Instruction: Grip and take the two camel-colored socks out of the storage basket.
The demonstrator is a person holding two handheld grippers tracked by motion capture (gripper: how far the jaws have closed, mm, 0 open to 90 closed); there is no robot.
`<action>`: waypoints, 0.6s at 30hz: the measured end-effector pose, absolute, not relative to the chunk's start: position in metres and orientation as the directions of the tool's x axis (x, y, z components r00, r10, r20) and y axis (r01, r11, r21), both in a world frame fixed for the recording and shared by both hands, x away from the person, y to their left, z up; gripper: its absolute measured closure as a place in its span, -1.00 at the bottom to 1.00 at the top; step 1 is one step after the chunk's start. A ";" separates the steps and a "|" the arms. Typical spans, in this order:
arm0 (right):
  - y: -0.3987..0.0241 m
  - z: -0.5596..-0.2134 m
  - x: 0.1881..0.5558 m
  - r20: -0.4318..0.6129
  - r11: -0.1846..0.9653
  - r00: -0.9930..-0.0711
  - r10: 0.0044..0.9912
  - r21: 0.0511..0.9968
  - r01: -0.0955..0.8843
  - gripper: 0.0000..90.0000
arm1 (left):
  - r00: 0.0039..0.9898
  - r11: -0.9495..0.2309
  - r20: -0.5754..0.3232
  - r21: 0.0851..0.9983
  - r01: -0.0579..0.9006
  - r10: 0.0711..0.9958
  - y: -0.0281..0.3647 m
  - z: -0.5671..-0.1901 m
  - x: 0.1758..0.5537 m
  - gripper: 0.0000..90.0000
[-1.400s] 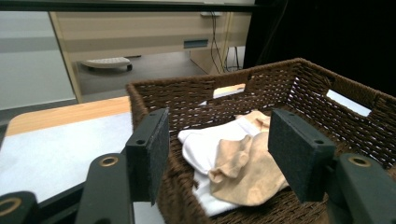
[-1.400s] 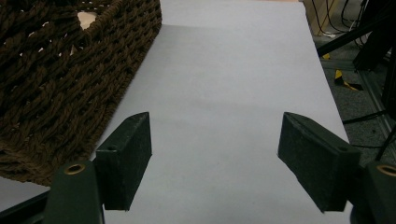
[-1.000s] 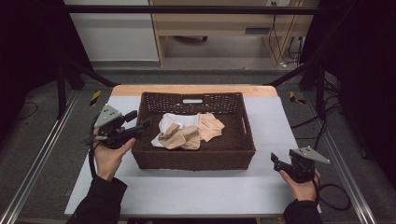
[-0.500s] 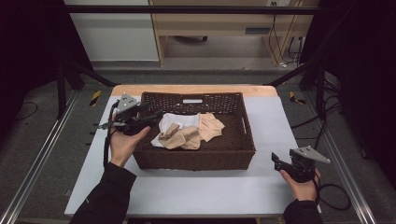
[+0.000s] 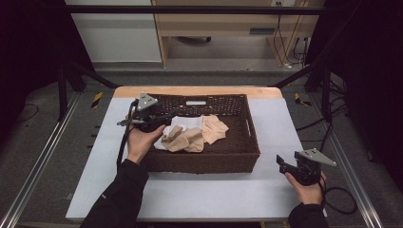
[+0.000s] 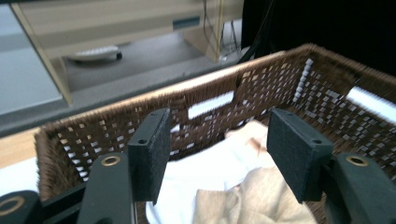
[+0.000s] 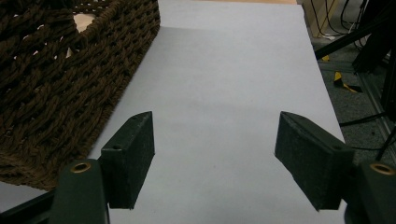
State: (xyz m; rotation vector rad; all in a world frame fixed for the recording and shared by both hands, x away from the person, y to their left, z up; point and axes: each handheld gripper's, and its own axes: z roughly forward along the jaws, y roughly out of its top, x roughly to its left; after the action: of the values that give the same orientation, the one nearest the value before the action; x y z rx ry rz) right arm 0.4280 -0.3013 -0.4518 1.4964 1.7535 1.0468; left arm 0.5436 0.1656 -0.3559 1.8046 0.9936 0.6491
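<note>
Left gripper (image 5: 164, 124) was over the basket (image 5: 252, 142) rim, jaws apart above the cloths (image 5: 192, 135) piled inside at left; best to descend onto one raised fold and close there; right gripper (image 5: 284, 166), jaws apart, idled over the table (image 5: 214, 190); cloth count was unclear.

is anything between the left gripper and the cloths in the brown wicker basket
Nothing visible. The left gripper, jaws open, sits past the brown wicker basket's left rim, with the white cloth and beige cloth right below and ahead of it.
</note>
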 end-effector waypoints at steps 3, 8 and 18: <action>-0.301 -0.452 0.428 0.042 0.060 -0.188 0.981 0.859 0.509 -0.36 | 0.533 -0.247 0.015 0.897 0.367 0.846 0.161 -0.368 0.548 -0.12; -0.301 -0.452 0.428 0.045 0.058 -0.188 0.981 0.858 0.510 -0.36 | 0.536 -0.285 0.034 0.874 0.394 0.844 0.157 -0.385 0.552 -0.12; -0.300 -0.453 0.428 0.034 0.071 -0.193 0.981 0.858 0.509 -0.35 | 0.555 -0.309 0.032 0.857 0.412 0.831 0.159 -0.402 0.553 -0.09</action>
State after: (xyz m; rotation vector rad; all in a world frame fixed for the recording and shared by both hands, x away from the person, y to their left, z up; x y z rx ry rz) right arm 0.4284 -0.3004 -0.4527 1.4815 1.7674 1.0355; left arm 0.5535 0.1594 -0.4024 1.9256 1.0068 0.6111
